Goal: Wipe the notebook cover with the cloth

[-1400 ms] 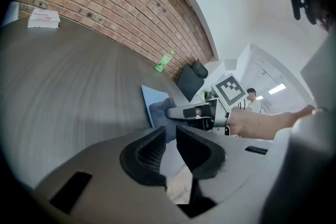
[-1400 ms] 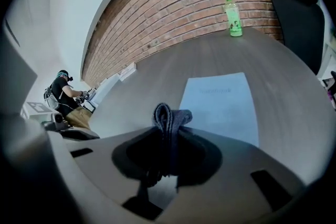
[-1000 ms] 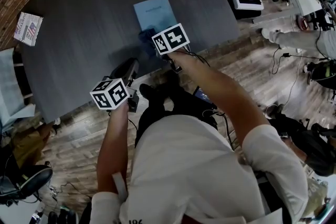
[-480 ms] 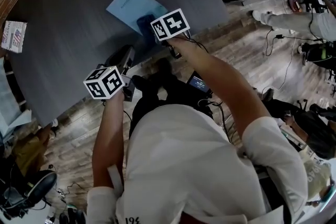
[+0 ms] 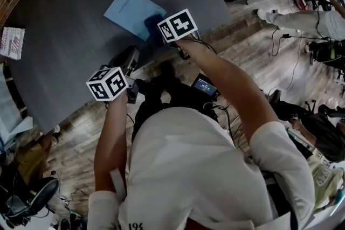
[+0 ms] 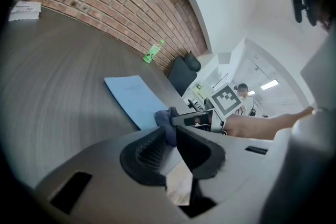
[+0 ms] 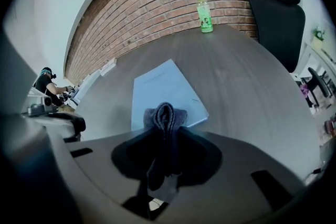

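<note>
Clamped tight in the right gripper [image 7: 164, 139]: a dark blue folded cloth [image 7: 164, 113], set at the near corner of the light blue flat notebook [image 5: 128, 4] on the dark grey table [image 5: 70, 46]. Held low by the table's near edge: the left gripper [image 6: 171, 136], jaws a narrow gap apart, empty. Barely changed from half a second back: cloth on that same corner, notebook slightly further left in the head view.
</note>
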A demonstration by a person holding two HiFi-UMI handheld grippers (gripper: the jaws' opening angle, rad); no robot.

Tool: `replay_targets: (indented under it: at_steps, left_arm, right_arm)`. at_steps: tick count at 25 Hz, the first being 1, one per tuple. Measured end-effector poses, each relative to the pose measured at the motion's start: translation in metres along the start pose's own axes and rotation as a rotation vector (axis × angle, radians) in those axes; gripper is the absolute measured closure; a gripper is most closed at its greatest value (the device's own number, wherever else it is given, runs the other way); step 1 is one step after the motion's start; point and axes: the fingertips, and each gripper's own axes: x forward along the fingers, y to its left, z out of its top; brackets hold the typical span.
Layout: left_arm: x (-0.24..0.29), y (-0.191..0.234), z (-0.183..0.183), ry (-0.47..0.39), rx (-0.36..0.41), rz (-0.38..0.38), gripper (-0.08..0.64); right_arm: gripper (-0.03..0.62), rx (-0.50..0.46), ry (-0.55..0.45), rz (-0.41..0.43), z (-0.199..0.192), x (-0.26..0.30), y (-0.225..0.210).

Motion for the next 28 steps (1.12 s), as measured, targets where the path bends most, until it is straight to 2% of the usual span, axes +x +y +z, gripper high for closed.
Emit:
replay_targets:
  at_steps: [21,28]
  left_arm:
    - [0.027,-0.01,0.008,-0.035,-0.035,0.031,0.491]
    - [0.025,-0.015,0.014,-0.068,-0.048,0.065,0.491]
  right_arm:
    - [0.489,-0.105,0.029,-0.053,0.027,-0.014,-0.054]
    - [0.491,-0.114,-0.022,-0.073,0.053,-0.026,-0.076]
